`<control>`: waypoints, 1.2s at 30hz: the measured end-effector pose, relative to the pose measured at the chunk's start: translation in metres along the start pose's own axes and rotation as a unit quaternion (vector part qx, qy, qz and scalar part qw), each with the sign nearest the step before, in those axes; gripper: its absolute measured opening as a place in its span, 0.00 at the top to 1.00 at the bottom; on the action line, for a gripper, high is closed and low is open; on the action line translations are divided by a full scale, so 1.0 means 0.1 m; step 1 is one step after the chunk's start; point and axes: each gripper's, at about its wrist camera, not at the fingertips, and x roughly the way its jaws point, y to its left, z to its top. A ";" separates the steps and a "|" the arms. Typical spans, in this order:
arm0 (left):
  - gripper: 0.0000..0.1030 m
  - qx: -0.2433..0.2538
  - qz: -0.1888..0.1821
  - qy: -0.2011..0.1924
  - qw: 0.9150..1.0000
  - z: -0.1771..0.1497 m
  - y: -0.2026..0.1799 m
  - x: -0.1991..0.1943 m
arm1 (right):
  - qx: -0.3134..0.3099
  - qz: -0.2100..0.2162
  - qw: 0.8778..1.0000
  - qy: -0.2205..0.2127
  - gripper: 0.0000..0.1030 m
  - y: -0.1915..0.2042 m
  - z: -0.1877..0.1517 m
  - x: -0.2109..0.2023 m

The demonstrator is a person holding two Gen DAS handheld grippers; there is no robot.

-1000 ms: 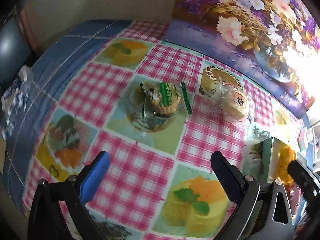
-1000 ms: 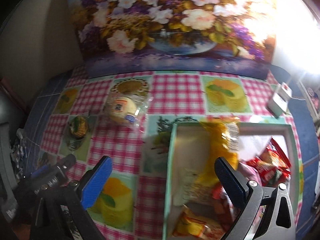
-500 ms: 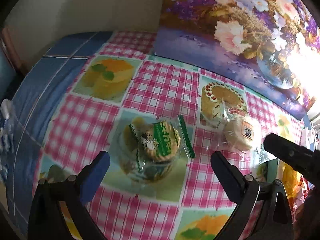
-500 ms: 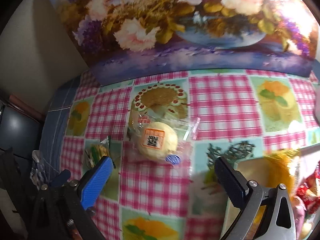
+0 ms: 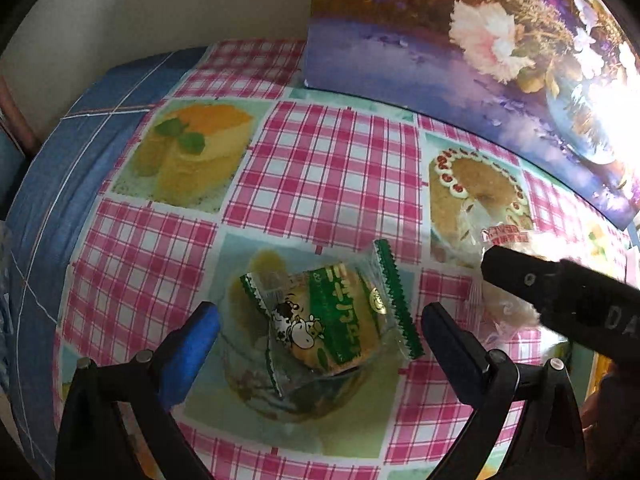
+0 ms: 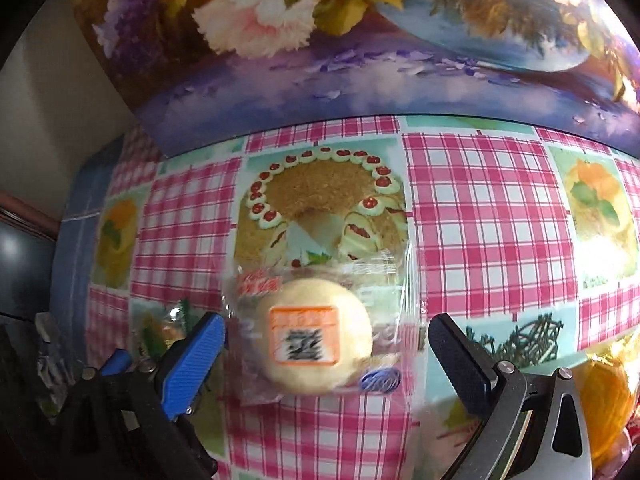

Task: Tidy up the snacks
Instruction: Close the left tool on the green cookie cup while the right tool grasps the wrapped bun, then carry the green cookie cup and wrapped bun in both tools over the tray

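Both claws have dropped closer, jaws wide and empty, my left claw [image 5: 318, 330] straddling the biscuit [image 5: 334, 320], my right claw [image 6: 326, 334] the bun [image 6: 316, 338] at twelve o'clock; pinching comes next.

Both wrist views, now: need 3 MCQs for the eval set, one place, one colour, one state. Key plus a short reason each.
1. Where does the round bun pack lie relative to the right gripper?
A. Between its two fingers
B. Inside a box
C. On the painting

2. What colour is the band on the cow-print snack pack?
A. Purple
B. Green
C. Orange

3. What state is the left gripper in?
A. Shut on the pack
B. Open, fingers either side of the pack
C. Out of view

Key: A, the bun pack sits on the tablecloth in the gap between the blue and black fingers; B, the wrapper shows a green band and green serrated edges; B, both fingers stand wide apart with the pack between them, untouched.
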 end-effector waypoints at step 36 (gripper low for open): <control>0.39 -0.090 0.003 -0.001 0.996 -0.88 0.12 -0.53 | -0.017 0.040 0.998 -0.036 0.39 -0.24 -0.96 -0.85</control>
